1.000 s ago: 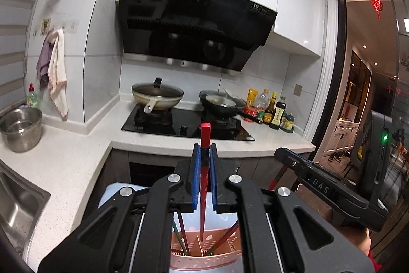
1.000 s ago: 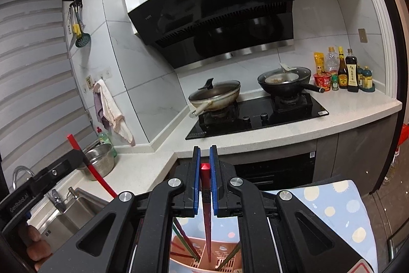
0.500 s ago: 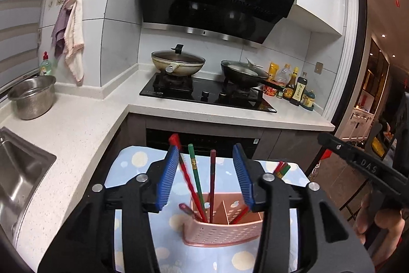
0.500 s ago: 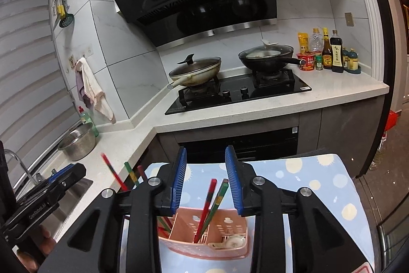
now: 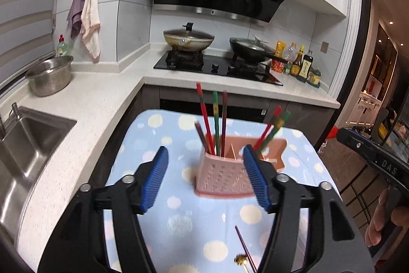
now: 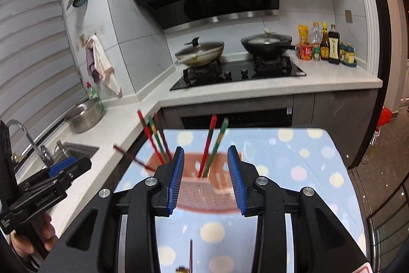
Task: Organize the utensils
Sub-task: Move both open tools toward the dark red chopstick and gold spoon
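Chopsticks [image 5: 216, 123]: standing in pink holder [image 5: 225, 177], left and right compartments, mid-cloth.
Loose chopstick [image 5: 244, 250]: flat on cloth, near edge.
Cloth [image 5: 153, 134]: holder well clear of its edges; open room on all sides.
Left gripper [image 5: 205, 179]: jaws wide, just opened further, nothing between them.
Right gripper [image 6: 205, 178]: jaws partly apart, recently opened, gripping nothing; near the holder.
Counter [image 5: 84, 106]: left, just beside cloth.
Writing: "DAS" on the right gripper, seen from the left wrist view.
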Available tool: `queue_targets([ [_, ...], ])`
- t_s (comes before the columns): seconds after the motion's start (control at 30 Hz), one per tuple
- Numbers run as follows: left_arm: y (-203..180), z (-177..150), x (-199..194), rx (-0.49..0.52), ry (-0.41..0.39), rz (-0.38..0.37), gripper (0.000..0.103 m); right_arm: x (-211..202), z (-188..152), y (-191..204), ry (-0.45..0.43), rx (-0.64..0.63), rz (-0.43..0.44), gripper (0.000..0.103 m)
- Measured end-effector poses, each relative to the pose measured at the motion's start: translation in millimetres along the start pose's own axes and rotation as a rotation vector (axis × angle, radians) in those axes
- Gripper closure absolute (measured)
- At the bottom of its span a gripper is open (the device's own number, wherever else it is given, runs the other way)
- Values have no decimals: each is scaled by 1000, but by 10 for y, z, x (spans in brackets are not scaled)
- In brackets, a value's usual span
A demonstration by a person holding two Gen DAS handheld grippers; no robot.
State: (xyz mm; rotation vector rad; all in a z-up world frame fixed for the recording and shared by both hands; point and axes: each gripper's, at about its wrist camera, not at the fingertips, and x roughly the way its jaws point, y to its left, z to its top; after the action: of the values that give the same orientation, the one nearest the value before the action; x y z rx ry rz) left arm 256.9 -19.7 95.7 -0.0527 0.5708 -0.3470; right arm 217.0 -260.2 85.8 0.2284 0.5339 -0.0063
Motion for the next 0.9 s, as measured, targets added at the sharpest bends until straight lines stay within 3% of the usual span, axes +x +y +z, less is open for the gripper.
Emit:
queue_targets([
  [0.4, -16, -1056, -161, -9, 175, 67, 41, -322, -1454, -107, 246, 13, -64, 68],
  [0.6, -54, -1576, -195, -19, 268, 74, 41, -373, -2113, -32, 350, -6, -41, 68],
  [0.9, -29, -2052, -288, -52, 356, 95, 41, -337, -2550, 277, 420, -74, -4, 68],
])
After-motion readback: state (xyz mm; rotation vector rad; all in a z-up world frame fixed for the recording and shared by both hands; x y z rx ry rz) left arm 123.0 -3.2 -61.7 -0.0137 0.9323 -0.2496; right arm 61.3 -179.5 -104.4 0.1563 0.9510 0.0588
